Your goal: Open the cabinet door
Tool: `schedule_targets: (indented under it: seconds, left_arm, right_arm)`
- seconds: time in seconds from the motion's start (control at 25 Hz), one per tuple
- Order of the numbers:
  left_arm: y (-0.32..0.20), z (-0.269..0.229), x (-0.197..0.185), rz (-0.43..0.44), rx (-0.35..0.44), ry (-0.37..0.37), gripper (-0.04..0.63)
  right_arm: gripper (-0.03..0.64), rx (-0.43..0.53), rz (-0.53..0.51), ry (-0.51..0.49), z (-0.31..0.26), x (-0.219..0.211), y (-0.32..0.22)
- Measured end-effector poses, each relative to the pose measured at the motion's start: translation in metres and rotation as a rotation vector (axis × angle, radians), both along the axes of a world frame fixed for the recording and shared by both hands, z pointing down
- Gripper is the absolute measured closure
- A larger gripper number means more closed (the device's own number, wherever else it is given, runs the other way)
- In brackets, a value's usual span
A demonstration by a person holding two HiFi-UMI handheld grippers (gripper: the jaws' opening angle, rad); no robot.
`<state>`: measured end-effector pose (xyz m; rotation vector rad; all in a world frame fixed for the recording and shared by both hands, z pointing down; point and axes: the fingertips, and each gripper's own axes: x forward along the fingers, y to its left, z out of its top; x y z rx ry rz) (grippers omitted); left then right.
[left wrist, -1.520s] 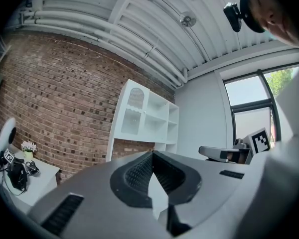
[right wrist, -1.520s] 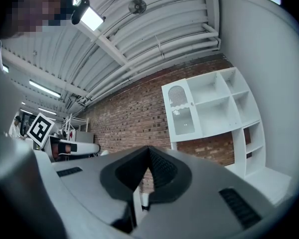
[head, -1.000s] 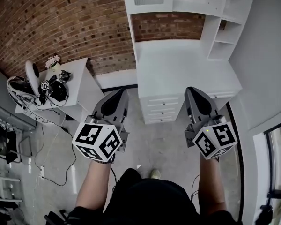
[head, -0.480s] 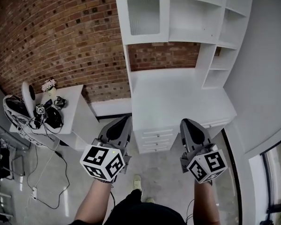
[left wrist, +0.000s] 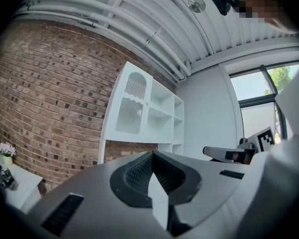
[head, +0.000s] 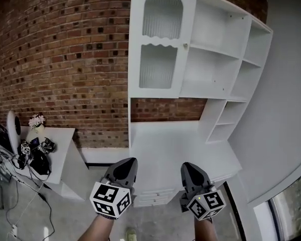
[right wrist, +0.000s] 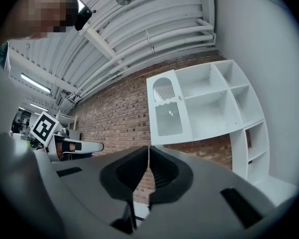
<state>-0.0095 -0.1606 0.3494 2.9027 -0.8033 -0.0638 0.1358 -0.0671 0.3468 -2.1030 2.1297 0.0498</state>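
The white cabinet door [head: 160, 44] has ribbed glass panels, an arched one above a square one. It stands closed at the upper left of the white hutch, with a small knob [head: 186, 45] on its right edge. Both grippers are held low over the desk's front edge, far below the door. My left gripper [head: 128, 161] is shut with nothing in it, and so is my right gripper [head: 187, 166]. The left gripper view shows the door [left wrist: 129, 106] ahead beyond the shut jaws [left wrist: 152, 154]. In the right gripper view, door [right wrist: 167, 111] and knob [right wrist: 180, 98] lie above the shut jaws [right wrist: 148, 147].
Open white shelves [head: 218, 59] fill the hutch right of the door, above a white desk top [head: 175, 147] with drawers [head: 149, 199]. A brick wall [head: 65, 59] runs behind. A white side table [head: 60, 149] with cables, gear and flowers [head: 36, 120] stands at left. A grey wall [head: 286, 109] closes the right.
Both grippers moved forward toward the desk, staying shut. The head view tilted up, bringing the whole cabinet door and upper shelves into sight.
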Motion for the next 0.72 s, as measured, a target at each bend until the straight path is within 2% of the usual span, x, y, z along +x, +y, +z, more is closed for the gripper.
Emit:
schedule_targets:
  seconds: [0.44,0.56,0.72]
  left_arm:
    - [-0.097,0.015,0.029,0.051,-0.027,0.001,0.592]
    - [-0.112,0.017,0.046,0.061,-0.048,0.013,0.592]
    - [-0.139,0.014,0.078,0.033,-0.054,0.026,0.592]
  right_arm:
    - [0.609,-0.031,0.026,0.04,0.005,0.018,-0.1]
    - [0.603,-0.028,0.017,0.035,0.006,0.034,-0.122]
    - [0.573,-0.018,-0.025,0.029,0.006,0.071,-0.161]
